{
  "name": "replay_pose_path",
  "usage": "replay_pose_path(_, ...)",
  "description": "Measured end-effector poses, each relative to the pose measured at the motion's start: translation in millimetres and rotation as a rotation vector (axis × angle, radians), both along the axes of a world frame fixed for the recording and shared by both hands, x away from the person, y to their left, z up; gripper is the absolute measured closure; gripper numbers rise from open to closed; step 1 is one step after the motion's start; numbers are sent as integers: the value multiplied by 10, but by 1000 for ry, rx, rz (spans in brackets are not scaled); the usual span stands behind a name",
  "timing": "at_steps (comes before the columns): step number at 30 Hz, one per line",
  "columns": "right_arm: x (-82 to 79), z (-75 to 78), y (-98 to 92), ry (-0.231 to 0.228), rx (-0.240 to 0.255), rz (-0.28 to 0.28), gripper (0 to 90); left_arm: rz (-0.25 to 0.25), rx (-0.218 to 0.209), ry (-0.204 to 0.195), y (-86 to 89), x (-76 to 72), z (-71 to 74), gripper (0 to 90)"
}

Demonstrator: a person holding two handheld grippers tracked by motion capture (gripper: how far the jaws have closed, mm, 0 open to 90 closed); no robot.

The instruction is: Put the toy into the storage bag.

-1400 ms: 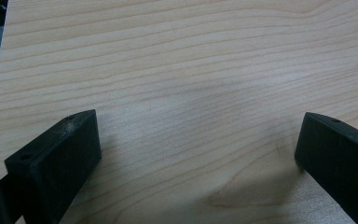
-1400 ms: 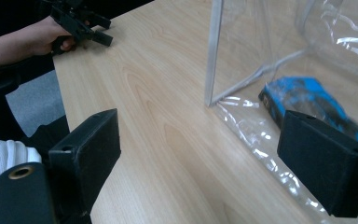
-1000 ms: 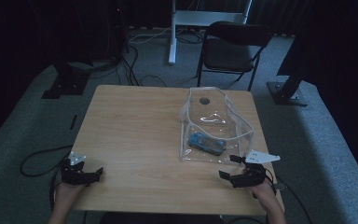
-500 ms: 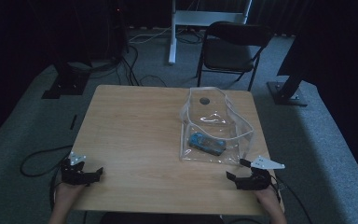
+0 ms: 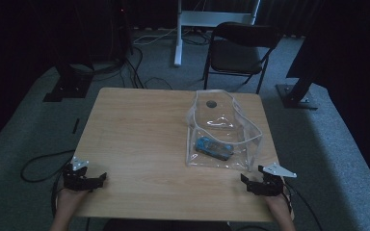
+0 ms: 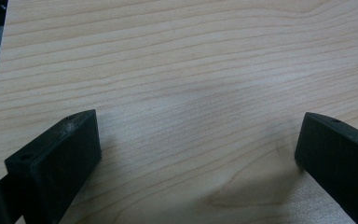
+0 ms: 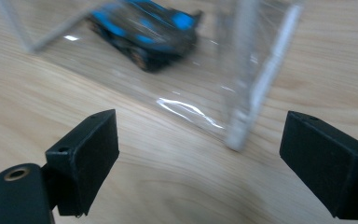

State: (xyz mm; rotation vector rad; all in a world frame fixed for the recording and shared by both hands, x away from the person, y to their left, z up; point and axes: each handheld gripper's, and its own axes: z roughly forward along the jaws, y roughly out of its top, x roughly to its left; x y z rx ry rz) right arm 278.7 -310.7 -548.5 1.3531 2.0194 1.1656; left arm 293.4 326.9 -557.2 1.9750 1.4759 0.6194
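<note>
Wooden table (image 5: 139, 139) fills mid-frame; left gripper (image 5: 87, 180) rests released at lower left. Right gripper (image 5: 257, 184), jaws spread, has dropped toward the lower right, near the clear pouch (image 5: 224, 132) holding the blue toy car (image 5: 214, 147).

A black folding chair (image 5: 236, 50) is positioned beyond the far edge of the light wooden table (image 5: 139, 130). A white stand (image 5: 207, 19) and black cables (image 5: 144, 72) are located on the grey carpeted floor (image 5: 327, 144) behind it.
</note>
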Motion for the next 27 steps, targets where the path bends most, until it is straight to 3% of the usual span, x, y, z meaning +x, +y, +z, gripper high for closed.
replay_pose_path(9, 59, -92, 39, 56, -56, -59, 109, 0, 0, 0, 0, 0, 0, 7)
replay_pose_path(12, 57, -114, 91, 67, -95, -86, 107, 1, -2, -1, -2, -1, -1, 7)
replay_pose_path(19, 92, -130, 135, 91, -112, -127, 106, -1, -1, 0, -1, -3, 0, 7)
replay_pose_path(22, 148, -142, 131, 129, -127, -186, 105, -1, -1, 0, -1, -2, 0, 7)
replay_pose_path(27, 185, -142, 125, 140, -119, -276, 105, 2, -1, -1, -3, -11, -1, 7)
